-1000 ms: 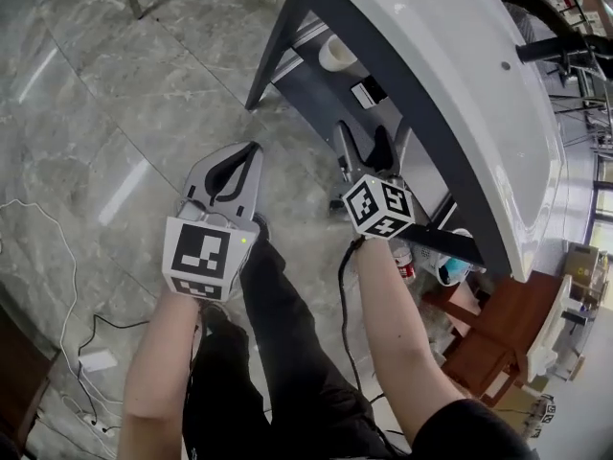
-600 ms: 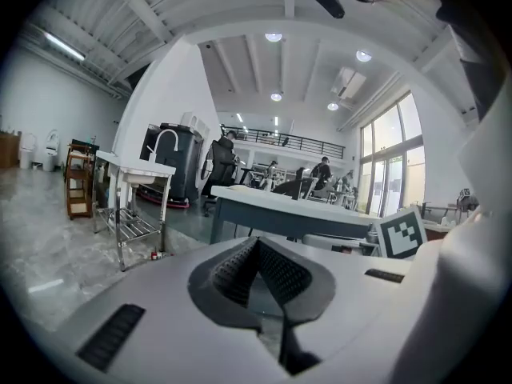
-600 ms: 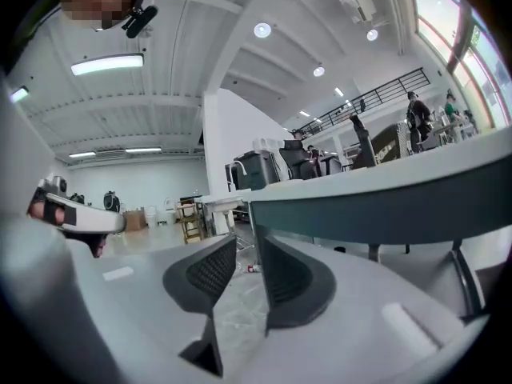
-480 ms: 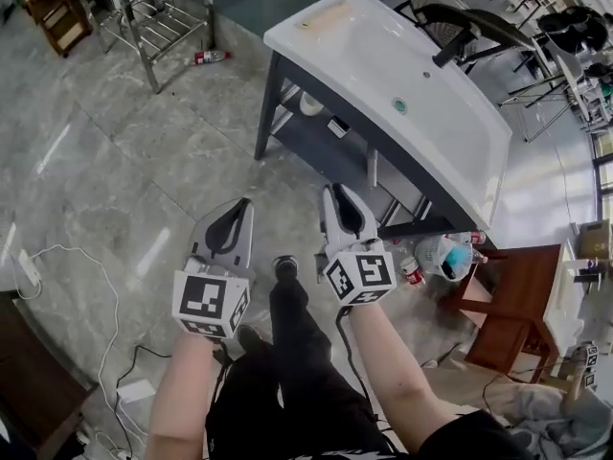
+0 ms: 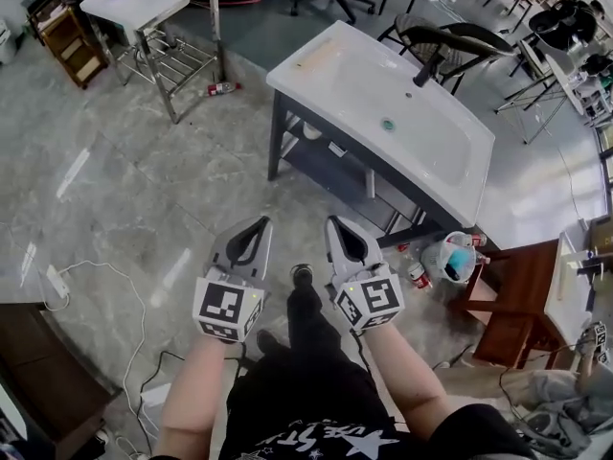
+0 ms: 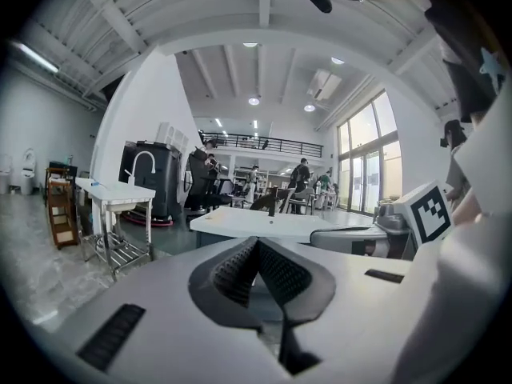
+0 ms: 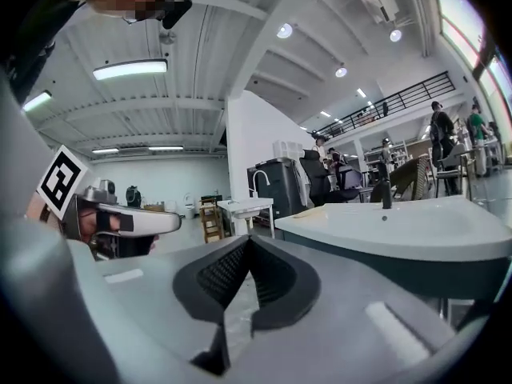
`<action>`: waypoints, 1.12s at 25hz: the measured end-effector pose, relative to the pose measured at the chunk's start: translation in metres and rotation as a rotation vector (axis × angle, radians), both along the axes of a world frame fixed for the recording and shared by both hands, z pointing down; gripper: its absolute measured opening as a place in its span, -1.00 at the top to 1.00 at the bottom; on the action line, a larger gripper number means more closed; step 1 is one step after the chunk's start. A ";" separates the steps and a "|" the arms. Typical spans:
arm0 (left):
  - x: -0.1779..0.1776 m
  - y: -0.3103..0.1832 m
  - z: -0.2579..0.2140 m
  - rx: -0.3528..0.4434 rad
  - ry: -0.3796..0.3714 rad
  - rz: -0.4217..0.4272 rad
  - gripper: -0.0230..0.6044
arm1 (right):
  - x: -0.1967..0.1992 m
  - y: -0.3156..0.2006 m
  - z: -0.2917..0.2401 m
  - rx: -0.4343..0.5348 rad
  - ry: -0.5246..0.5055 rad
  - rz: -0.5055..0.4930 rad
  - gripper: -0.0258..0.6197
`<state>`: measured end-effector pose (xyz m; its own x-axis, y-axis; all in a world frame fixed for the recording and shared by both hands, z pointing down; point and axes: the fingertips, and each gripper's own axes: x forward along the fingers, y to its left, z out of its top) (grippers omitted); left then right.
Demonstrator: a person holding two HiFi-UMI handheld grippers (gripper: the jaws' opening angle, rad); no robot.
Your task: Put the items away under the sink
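Backed off from glossy white sink [image 5: 421,137] | left tongs [image 5: 261,221], right tongs [image 5: 334,221]: ribbed pads [image 6: 236,272] apparently touching, empty

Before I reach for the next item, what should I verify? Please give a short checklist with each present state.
1. Left gripper empty: ok, jaws together on nothing.
2. Right gripper empty: ok, jaws together on nothing.
3. Jaws opened for a grasp: not ok, both shut.
4. Items on the floor stored: not ok, they lie beside the sink.
5. Free room on the shelf underneath: cannot tell, mostly hidden.
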<state>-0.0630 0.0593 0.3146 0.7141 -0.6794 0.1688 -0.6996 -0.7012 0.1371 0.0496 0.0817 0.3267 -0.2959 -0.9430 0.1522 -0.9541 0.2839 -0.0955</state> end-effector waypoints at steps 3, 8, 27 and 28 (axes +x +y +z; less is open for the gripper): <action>0.004 -0.009 -0.019 0.001 0.018 -0.003 0.90 | 0.001 -0.011 -0.015 -0.002 -0.004 -0.020 0.91; 0.020 -0.042 -0.033 -0.014 0.025 -0.035 0.90 | 0.028 -0.044 -0.036 0.017 -0.031 0.003 0.91; 0.094 -0.181 -0.047 -0.045 -0.013 -0.149 0.90 | 0.119 -0.222 -0.040 -0.090 -0.200 -0.056 0.91; 0.094 -0.186 -0.045 -0.051 -0.010 -0.151 0.90 | 0.117 -0.228 -0.037 -0.110 -0.211 -0.065 0.90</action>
